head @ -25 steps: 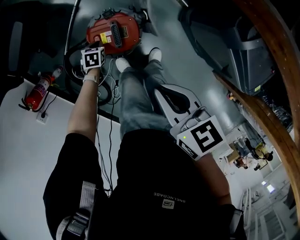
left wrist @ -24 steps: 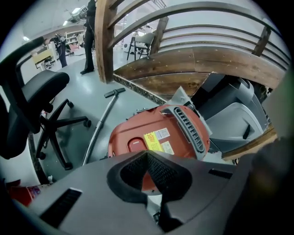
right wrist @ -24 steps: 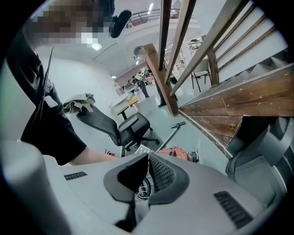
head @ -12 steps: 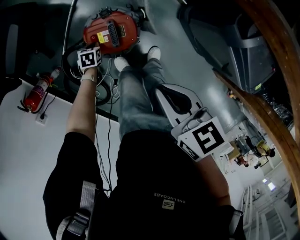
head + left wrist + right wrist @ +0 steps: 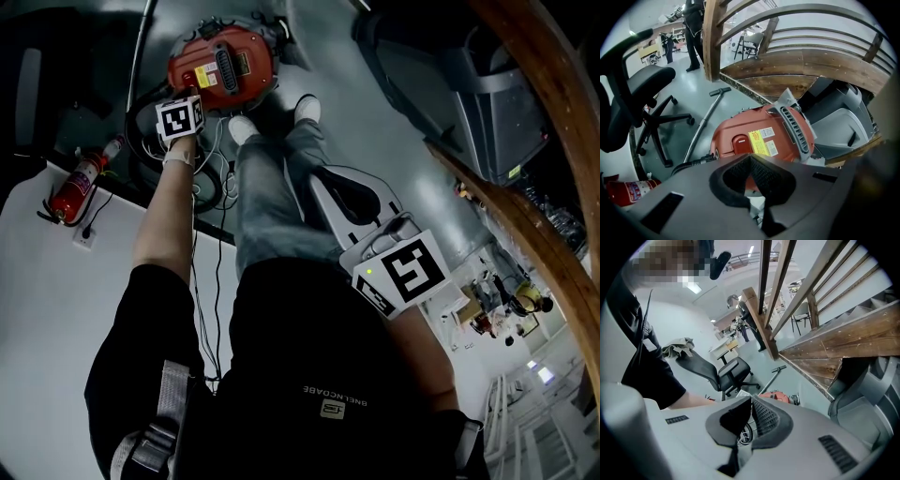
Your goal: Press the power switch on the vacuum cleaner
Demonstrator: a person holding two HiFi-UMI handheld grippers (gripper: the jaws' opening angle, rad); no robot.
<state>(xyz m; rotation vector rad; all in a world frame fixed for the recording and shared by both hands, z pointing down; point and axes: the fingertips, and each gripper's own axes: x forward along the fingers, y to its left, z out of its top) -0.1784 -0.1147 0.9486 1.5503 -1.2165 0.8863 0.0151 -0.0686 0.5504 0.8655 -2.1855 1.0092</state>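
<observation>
My left gripper [image 5: 750, 160] is stretched down toward the vacuum cleaner [image 5: 761, 136], which sits on the floor [image 5: 689, 93] just ahead of my feet, close under the wooden stairs. Its fingers [image 5: 765, 176] are closed tip to tip with nothing between them, hovering just short of the red shell. My right gripper [image 5: 751, 401] hangs back by my hip, its fingers [image 5: 765, 419] also shut and empty. I take the raised tab [image 5: 739, 141] beside the yellow label [image 5: 761, 141] to be the power switch, though I cannot read its marking. This is a thing to push, not to grasp. The body looks like hard, smooth, domed plastic, so I expect my tips could skid off if I come in at a slant. A canister like this probably rolls easily, so a sideways shove might send it sliding away. The hose [image 5: 689, 165] plugged into its near side would do little to anchor it. Pressed together, my fingers make a blunt, stiff point. I would set that point squarely on the middle of the tab and bear straight down into the shell. I expect some spring resistance and a click, with nothing delicate underneath.
</observation>
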